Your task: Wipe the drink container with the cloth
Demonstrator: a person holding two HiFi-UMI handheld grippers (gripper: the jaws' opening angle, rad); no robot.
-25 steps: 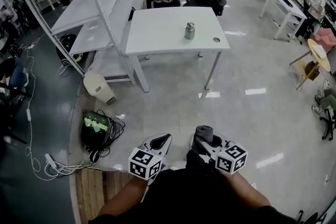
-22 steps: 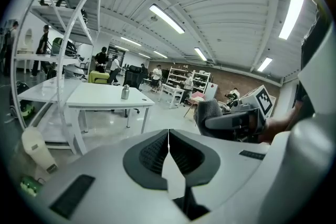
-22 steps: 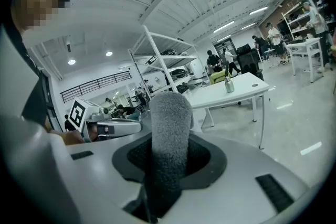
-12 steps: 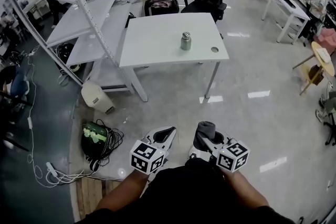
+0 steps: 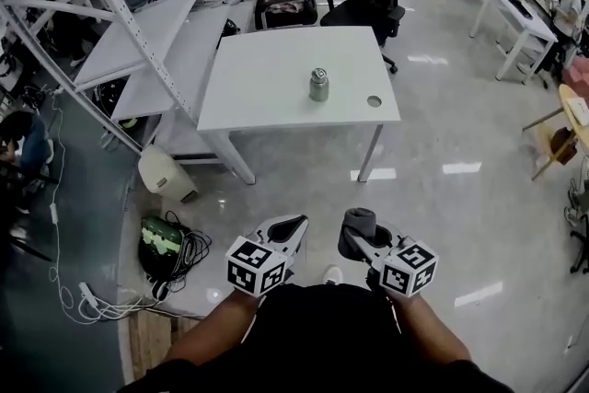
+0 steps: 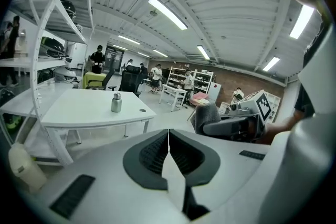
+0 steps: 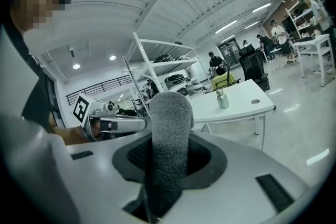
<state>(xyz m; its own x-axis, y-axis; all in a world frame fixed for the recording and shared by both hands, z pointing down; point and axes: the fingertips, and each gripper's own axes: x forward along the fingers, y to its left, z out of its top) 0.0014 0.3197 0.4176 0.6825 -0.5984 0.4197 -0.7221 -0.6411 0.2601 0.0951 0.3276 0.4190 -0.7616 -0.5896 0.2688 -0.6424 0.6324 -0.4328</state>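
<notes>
A: Head view first. Where is the drink container?

B: The metal drink container (image 5: 318, 85) stands upright near the middle of a white table (image 5: 267, 78), well apart from both grippers. A round hole (image 5: 374, 101) sits in the tabletop to its right.

A: And the 2 grippers?

B: Both are low in the frame, above the shiny floor (image 5: 433, 198). The left gripper (image 5: 296, 224) has its jaws together with nothing in them. The right gripper (image 5: 355, 235) is clamped on a grey cloth (image 5: 358, 220) that sticks up from its tip.

A: Left gripper view?

B: The 2 dark pads (image 6: 155, 152) meet along 1 thin line, with nothing between them. The container (image 6: 116, 103) shows beyond, on the table (image 6: 79, 113), left of centre. The right gripper (image 6: 223, 126) is at the right edge of the view, cloth (image 6: 206, 115) at its tip.

A: Right gripper view?

B: The cloth (image 7: 169, 139) rises as a thick grey roll from between the jaws, which press on it from both sides. The container (image 7: 222, 99) stands on the table (image 7: 247, 105) to the right of it, far off. The left gripper (image 7: 118, 124) is at the left.
</notes>
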